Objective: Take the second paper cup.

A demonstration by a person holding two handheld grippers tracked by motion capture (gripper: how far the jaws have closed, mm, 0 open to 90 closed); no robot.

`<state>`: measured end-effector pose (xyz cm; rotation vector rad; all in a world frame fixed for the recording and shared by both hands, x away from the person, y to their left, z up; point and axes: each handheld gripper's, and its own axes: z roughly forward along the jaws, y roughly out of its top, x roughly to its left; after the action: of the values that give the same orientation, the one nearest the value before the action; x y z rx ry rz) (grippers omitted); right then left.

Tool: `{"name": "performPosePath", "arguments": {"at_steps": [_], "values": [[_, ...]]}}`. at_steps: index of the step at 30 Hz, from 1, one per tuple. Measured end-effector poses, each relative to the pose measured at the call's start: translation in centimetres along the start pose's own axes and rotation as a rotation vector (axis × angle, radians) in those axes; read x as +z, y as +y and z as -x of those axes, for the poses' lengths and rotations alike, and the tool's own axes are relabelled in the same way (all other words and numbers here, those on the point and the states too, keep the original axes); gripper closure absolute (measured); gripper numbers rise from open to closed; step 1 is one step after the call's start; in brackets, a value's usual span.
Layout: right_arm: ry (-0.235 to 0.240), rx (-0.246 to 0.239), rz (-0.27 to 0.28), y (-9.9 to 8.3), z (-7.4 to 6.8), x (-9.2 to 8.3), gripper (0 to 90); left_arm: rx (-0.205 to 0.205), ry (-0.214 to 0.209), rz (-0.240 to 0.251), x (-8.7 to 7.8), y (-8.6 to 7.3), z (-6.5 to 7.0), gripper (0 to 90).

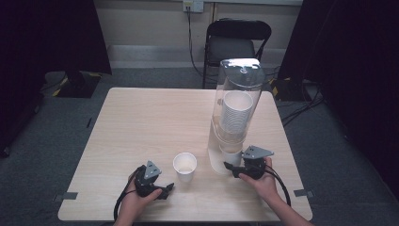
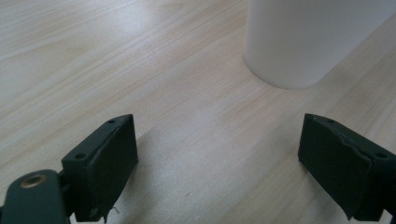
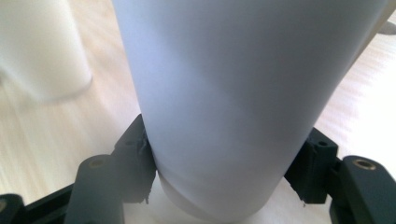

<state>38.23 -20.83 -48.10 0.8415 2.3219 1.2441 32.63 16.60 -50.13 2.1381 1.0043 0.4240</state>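
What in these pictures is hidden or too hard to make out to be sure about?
- Right gripper, right gripper view: jaws flank the bottom cup; the contact is blurred, so a firm grip is unclear.
- Cup dispenser, high view: the clear tube's glare stops the stacked cups being counted.
- Loose cup, left gripper view: its top is cut off by the upper edge.
- Left gripper, high view: the hand covers part of it.

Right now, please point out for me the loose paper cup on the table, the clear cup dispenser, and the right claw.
loose paper cup (image 1: pixel 184 167): high view, on its outer wall.
clear cup dispenser (image 1: pixel 237 84): high view, on the clear tube's upper wall.
right claw (image 1: pixel 232 165): high view, midway between its fingertips, at the dispenser's bottom cup.
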Motion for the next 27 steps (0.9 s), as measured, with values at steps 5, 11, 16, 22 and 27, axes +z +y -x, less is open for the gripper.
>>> {"name": "performPosePath", "arguments": {"at_steps": [5, 11, 16, 22, 27], "values": [[0.024, -0.008, -0.011, -0.2, 0.1, -1.2, 34.8, -0.005, 0.002, 0.005, 0.0, 0.0, 0.0, 11.2], [0.017, 0.005, -0.057, -1.9, 0.9, -1.8, 34.4, -0.002, 0.002, 0.002, 0.0, 0.0, 0.0, 11.2], [0.001, 0.004, -0.076, -2.7, 1.8, -2.5, 34.1, -0.008, 0.001, 0.006, 0.0, 0.0, 0.1, 11.2], [-0.003, 0.023, -0.109, -3.5, 2.5, -2.6, 33.7, -0.003, 0.003, 0.003, 0.0, 0.0, 0.0, 11.2], [0.003, 0.021, -0.113, -3.5, 2.5, -2.2, 33.5, -0.004, 0.002, 0.004, 0.0, 0.0, 0.0, 11.2]]}}
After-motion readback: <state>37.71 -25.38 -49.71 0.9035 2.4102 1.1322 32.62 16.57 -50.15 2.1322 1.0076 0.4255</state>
